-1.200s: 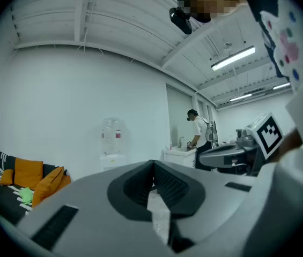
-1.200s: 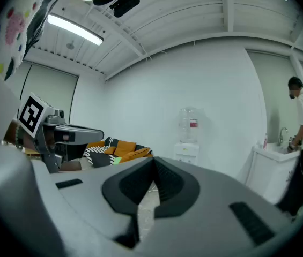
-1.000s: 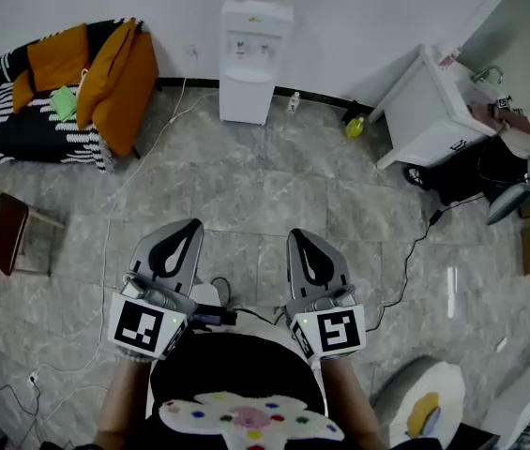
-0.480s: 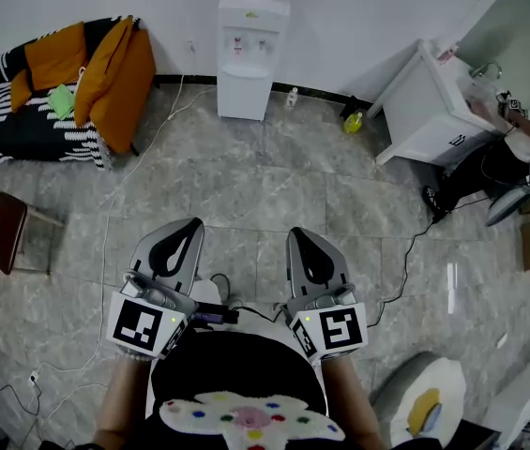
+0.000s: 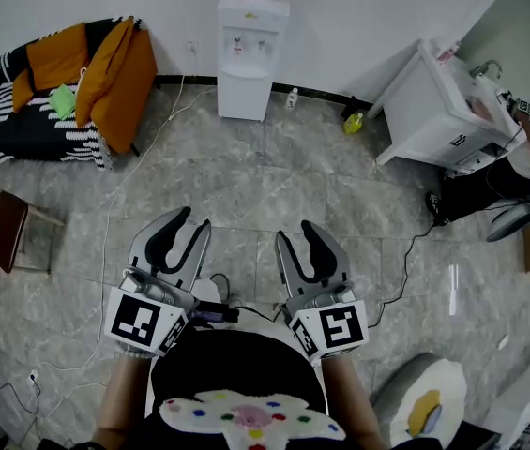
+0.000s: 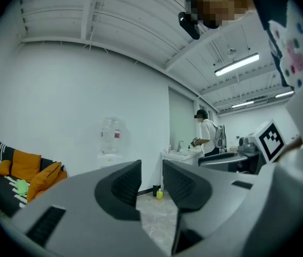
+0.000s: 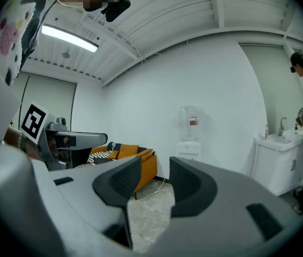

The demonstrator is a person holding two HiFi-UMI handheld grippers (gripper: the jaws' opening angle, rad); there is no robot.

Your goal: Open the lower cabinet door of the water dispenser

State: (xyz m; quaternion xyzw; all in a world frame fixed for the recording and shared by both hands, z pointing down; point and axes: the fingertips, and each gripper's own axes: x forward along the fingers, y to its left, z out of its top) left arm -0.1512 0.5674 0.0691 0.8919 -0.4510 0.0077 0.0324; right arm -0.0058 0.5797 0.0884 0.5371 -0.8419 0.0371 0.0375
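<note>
Our left gripper (image 5: 194, 219) and right gripper (image 5: 296, 232) are both opening, nothing between the jaws. The white floor-standing water dispenser (image 5: 248, 36) sits top centre, well apart, its lower cabinet door (image 5: 242, 97) shut. We can't spot a handle, so the jaws might slip off.

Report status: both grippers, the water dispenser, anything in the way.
Left gripper and right gripper opening, both empty. Water dispenser at far wall, untouched. White cable on floor, left of path.

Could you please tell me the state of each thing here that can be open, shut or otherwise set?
Left gripper: jaws opening, nothing between them.
Right gripper: jaws opening, nothing between them.
Water dispenser: upright against the wall.
Lower cabinet door: looks shut, far from both grippers.
</note>
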